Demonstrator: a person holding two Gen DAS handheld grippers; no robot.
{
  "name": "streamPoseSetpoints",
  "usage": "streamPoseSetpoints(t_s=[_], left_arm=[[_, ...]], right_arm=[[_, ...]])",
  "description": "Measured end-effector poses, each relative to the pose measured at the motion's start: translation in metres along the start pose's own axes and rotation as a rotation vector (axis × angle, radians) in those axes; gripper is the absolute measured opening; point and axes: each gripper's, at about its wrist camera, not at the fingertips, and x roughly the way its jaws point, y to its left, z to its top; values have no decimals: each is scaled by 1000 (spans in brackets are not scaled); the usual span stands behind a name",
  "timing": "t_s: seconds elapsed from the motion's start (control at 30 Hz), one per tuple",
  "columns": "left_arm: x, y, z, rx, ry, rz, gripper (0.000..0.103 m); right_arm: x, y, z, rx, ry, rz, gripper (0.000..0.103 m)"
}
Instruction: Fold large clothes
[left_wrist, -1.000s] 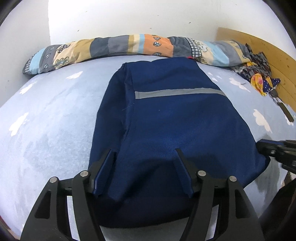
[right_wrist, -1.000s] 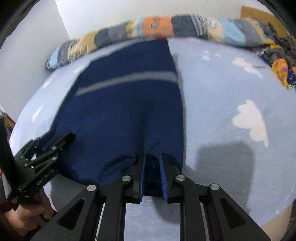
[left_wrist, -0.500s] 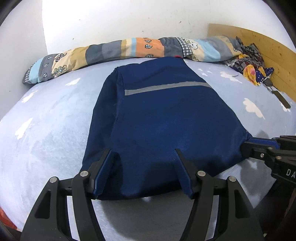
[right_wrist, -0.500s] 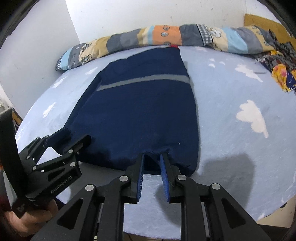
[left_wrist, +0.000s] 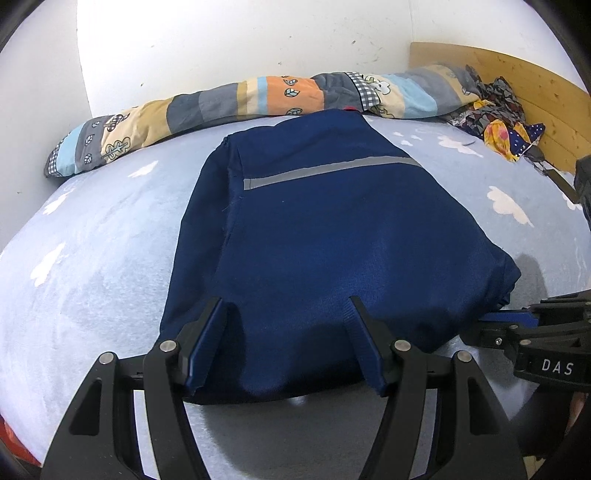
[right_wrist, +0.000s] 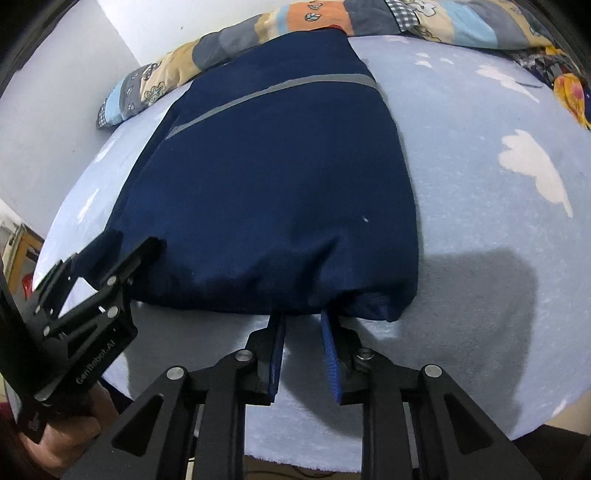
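Garment, left view: navy garment (left_wrist: 325, 236) lies flat on the bed (left_wrist: 92, 258), already folded narrow, grey stripe (left_wrist: 328, 170) toward the far end, near hem at my fingers.
Left gripper: I see the left gripper (left_wrist: 286, 341) with jaws standing wide, one finger at each side of the near left corner; the cloth lies between and under them, and I cannot tell whether the pads press on it.
Right gripper, seen from the left: it sits low at the right edge, its blue tip at the near right corner of the garment.
Far end: patchwork quilt (left_wrist: 258, 99) rolled along the wall, touching the top of the garment; I judge the fold must stop short of it.
Garment, right view: same cloth (right_wrist: 280, 184), the hem bunched and slightly lifted where my fingers meet it.
Right gripper: the right gripper (right_wrist: 303, 325) has its jaws narrow, a small gap showing; the tips sit at the hem edge, and I cannot tell whether any cloth is pinched.
Left gripper, right view: black body low left, held by a hand (right_wrist: 59, 439), its tips on the left corner.
Step, as I judge it: take both near corners to carry the hem up toward the stripe.
Doing it well: I'd seat all layers deep in each jaw, close firmly, lift both corners level and together, keep the hem taut between them.
Risk: catching only the top layer, or the sheet beneath.
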Motion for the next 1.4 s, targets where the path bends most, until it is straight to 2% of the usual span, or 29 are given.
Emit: streamPoseSetpoints(t_s=[0.17, 0.33, 0.4, 0.47, 0.5, 0.57, 0.63, 0.67, 0.77, 0.87, 0.97, 1.03, 1.1, 1.2, 1.23, 1.3, 1.4], left_arm=[[-1, 0, 0, 2, -1, 1, 66], [-2, 0, 1, -4, 5, -2, 66], [-6, 1, 1, -15, 10, -9, 66], [-12, 3, 2, -26, 14, -13, 66], [-16, 4, 3, -41, 18, -20, 67], [-27, 7, 1, -68, 24, -30, 73], [-43, 9, -1, -91, 29, -31, 84], [-53, 10, -3, -93, 27, -32, 84], [-89, 8, -13, -60, 3, -32, 87], [-115, 5, -22, -14, -12, -49, 103], [-126, 6, -22, 6, -30, -41, 103], [-125, 13, -17, -29, -30, -59, 103], [-120, 18, -14, -54, 7, -31, 103], [-111, 25, -11, -106, 60, -54, 103], [-112, 25, -11, -110, 53, -58, 103], [-117, 20, -10, -84, 24, -19, 103], [-122, 15, -11, -65, 3, -19, 103]], right_arm=[[-8, 0, -2, 13, -7, 6, 23], [-27, 6, -10, -20, -50, -16, 29], [-39, 11, -15, -43, -91, -39, 37], [-54, 16, -21, -70, -145, -67, 55], [-59, 18, -24, -76, -166, -80, 58], [-73, 20, -31, -78, -211, -102, 67], [-88, 20, -39, -75, -251, -137, 71], [-97, 19, -43, -73, -274, -145, 72], [-115, 21, -58, -71, -307, -171, 80], [-127, 28, -74, -95, -318, -178, 83], [-133, 38, -79, -129, -333, -177, 92], [-136, 41, -76, -129, -349, -181, 95], [-132, 37, -71, -95, -327, -178, 95], [-130, 28, -69, -25, -305, -162, 95], [-131, 26, -69, -8, -309, -152, 95], [-134, 23, -69, 10, -325, -154, 95], [-134, 25, -70, -6, -326, -171, 95]])
